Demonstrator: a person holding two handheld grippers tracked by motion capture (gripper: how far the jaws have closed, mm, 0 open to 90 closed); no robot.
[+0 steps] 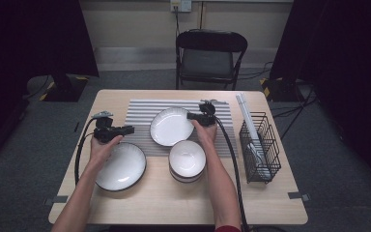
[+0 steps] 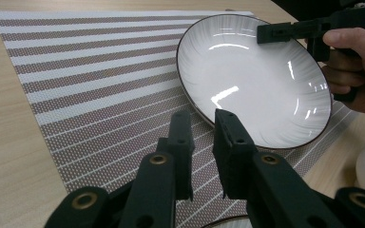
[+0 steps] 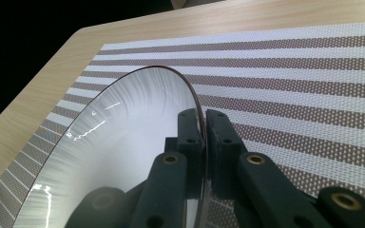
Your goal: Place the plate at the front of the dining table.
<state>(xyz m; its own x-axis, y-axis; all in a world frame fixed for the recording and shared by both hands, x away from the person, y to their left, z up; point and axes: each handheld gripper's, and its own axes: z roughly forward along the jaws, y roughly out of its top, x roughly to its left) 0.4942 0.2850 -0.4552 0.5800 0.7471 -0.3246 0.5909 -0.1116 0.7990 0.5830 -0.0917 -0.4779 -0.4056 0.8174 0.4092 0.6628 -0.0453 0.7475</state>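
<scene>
Right jaws: pinched tight on the far right rim of the white plate [image 3: 123, 156]; from the right gripper view I see the thin dark edge caught between the two black pads of my right gripper [image 3: 203, 121].
Left jaws: nearly together with a slim gap and nothing between them; my left gripper [image 2: 204, 118] hangs over the striped mat [image 2: 100, 85], pointing at the near left rim of the same plate.
Plate, place: it sits on the striped mat in the middle of the table, slightly left of centre on the mat, seen from above at [image 1: 172, 126].
Plate, attitude: it looks tipped, with the gripped side lifted a little and the opposite edge resting on the mat; I judge a rim pinch is used because the plate is too wide to span.
Right hand: my right hand [image 1: 206, 131] comes in from the near side, just past the stack of bowls.
Stack of bowls: white bowls [image 1: 187, 160] nested just near and right of the plate, off the mat.
Second plate: a similar white plate [image 1: 121, 166] lies flat at the near left, partly under my left hand [image 1: 102, 147].
Wire rack: a black basket [image 1: 260, 145] stands at the right edge of the table, well apart from the plate; I guess it is where dishes go.
Table: pale wood [image 1: 174, 203], with a folding chair [image 1: 211, 55] beyond its far side.
</scene>
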